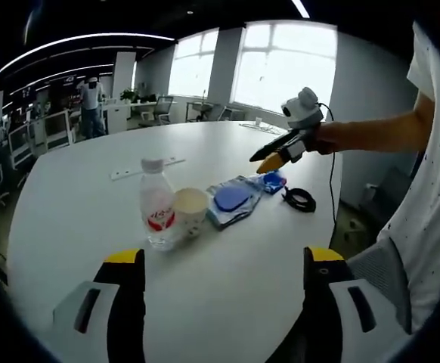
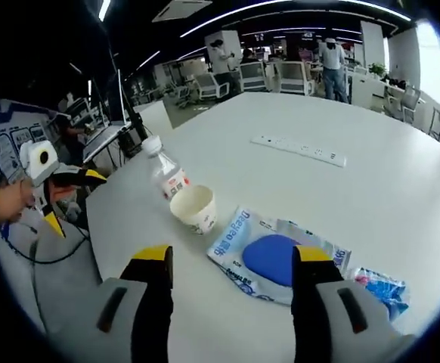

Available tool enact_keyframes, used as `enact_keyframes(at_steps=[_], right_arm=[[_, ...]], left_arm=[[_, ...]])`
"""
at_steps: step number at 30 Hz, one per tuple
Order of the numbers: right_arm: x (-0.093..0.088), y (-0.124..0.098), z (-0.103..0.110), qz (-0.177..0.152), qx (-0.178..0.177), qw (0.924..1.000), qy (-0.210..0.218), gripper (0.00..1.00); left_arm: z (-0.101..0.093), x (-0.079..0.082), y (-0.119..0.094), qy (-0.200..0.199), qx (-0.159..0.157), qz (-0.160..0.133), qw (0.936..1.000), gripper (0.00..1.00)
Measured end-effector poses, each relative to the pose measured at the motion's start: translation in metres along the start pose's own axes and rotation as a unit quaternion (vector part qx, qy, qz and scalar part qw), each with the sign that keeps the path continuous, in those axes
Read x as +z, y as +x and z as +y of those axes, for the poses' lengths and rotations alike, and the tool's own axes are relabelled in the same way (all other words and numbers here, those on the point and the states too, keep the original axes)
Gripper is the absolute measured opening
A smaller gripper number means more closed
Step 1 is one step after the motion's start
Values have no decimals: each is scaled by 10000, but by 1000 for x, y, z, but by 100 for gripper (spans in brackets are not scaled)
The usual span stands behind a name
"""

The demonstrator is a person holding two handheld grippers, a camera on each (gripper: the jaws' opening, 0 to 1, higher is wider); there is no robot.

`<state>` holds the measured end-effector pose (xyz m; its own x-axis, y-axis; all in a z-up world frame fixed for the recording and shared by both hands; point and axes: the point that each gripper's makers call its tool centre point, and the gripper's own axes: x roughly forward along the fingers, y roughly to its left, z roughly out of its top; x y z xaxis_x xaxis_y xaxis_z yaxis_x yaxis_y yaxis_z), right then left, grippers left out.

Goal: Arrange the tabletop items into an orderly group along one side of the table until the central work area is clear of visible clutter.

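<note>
The right gripper (image 2: pixel 231 291) had its two yellow-tipped jaws wide apart with nothing between them. Just past them, in the lower middle of the right gripper view, lay the clear plastic packet with a blue round thing inside (image 2: pixel 277 255). Its long side ran from the middle out toward the lower right, straight across the gap in the jaws. A small blue crinkly wrapper (image 2: pixel 380 287) sat just beside it, low on the right.

Up and left of the packet stood the small cream paper cup (image 2: pixel 193 207), and close beside that the clear plastic water bottle with a white cap and red label (image 2: pixel 165 172).

The left gripper (image 1: pixel 224 261) was also open and empty — its jaws rose at the bottom of the left gripper view. The bottle (image 1: pixel 156 204) and cup (image 1: pixel 190 209) stood near it, above and left. A black coiled cord (image 1: pixel 301 200) lay further right on the big white round table (image 1: pixel 227 302).

I think the right gripper was nearer the packet, so it should take that one.
</note>
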<state>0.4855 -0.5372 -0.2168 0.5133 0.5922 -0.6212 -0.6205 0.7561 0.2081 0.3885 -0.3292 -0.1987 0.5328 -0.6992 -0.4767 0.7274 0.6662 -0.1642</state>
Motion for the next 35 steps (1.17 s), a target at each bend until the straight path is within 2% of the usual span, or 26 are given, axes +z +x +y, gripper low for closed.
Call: enact_keyframes(at_steps=[6, 13, 15, 20, 26, 30, 35], right_arm=[[-19, -34, -7, -310, -115, 9994, 102, 68], [-53, -79, -19, -628, -305, 9973, 216, 71], [-68, -96, -23, -765, -407, 9958, 289, 72], [-108, -124, -32, -752, -659, 9942, 408, 75], [-160, -147, -45, -505, -990, 9920, 591, 77], [-176, -156, -49, -445, -1112, 9904, 690, 77], [-183, -155, -50, -385, -1158, 9896, 766, 77]], left_arm=[[-11, 0, 8, 1, -15, 25, 10000, 93], [-25, 2, 13, -24, -8, 19, 10000, 98], [-27, 2, 15, -12, 3, 29, 10000, 99], [-32, -1, 20, 10, 12, 66, 10000, 100], [-36, -10, 24, -46, 59, 151, 9999, 100], [-36, -15, 24, -63, 102, 205, 9997, 100], [-36, -23, 22, -65, 153, 290, 9994, 100]])
